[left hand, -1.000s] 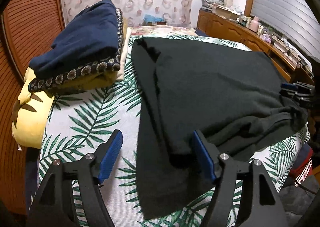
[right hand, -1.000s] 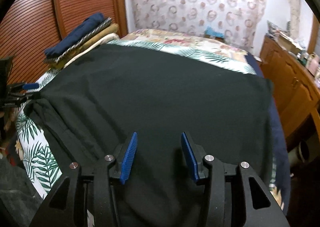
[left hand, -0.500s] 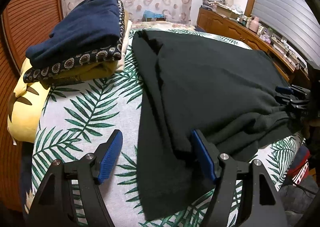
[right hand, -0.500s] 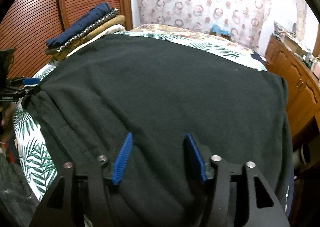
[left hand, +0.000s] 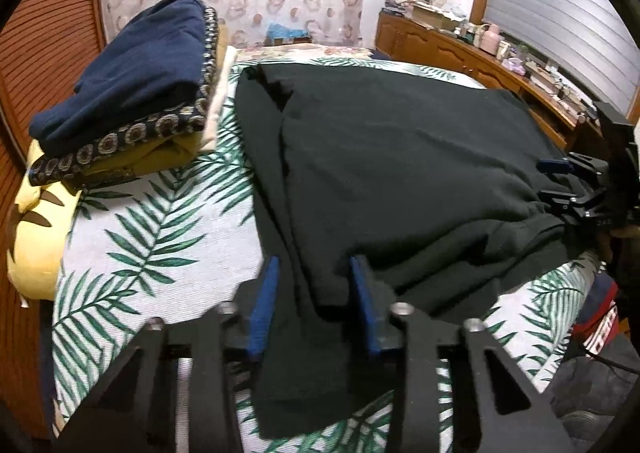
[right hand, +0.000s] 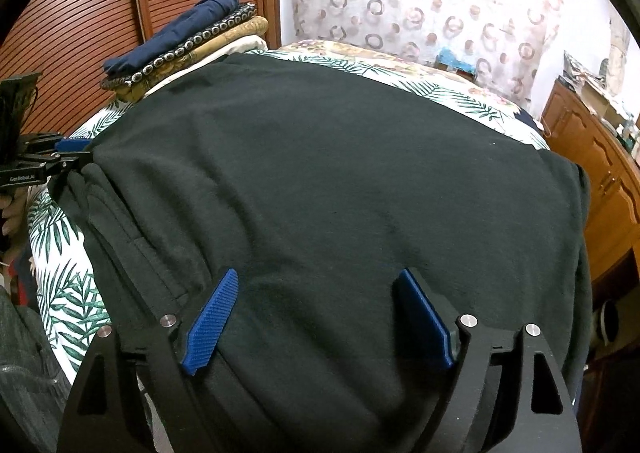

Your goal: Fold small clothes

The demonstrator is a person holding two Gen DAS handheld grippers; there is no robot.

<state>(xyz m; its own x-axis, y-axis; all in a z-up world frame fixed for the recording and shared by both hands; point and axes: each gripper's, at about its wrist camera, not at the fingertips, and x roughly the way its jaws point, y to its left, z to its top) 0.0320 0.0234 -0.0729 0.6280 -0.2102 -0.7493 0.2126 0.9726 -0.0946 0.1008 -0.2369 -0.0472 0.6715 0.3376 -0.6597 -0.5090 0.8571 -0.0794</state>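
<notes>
A large black garment (left hand: pixel 400 157) lies spread over the leaf-print bed cover (left hand: pixel 160 229); it also fills the right wrist view (right hand: pixel 340 181). My left gripper (left hand: pixel 316 293) has narrowed around the garment's near left edge, with a fold of black cloth between its blue pads, which still stand apart. It shows at the left edge of the right wrist view (right hand: pixel 68 151). My right gripper (right hand: pixel 320 317) is open, low over the garment's near edge, with cloth between and under its fingers. It shows at the right of the left wrist view (left hand: pixel 560 181).
A stack of folded clothes (left hand: pixel 132 101), navy on top, sits at the bed's far left on a yellow cushion (left hand: pixel 36 237); it also shows in the right wrist view (right hand: pixel 188 41). A wooden dresser (left hand: pixel 480 65) with clutter runs along the right. A slatted wooden door (right hand: pixel 80 21) stands behind the stack.
My left gripper's fingers have closed in from wide open around the garment's left edge. My right gripper has opened wider and sunk lower onto the cloth.
</notes>
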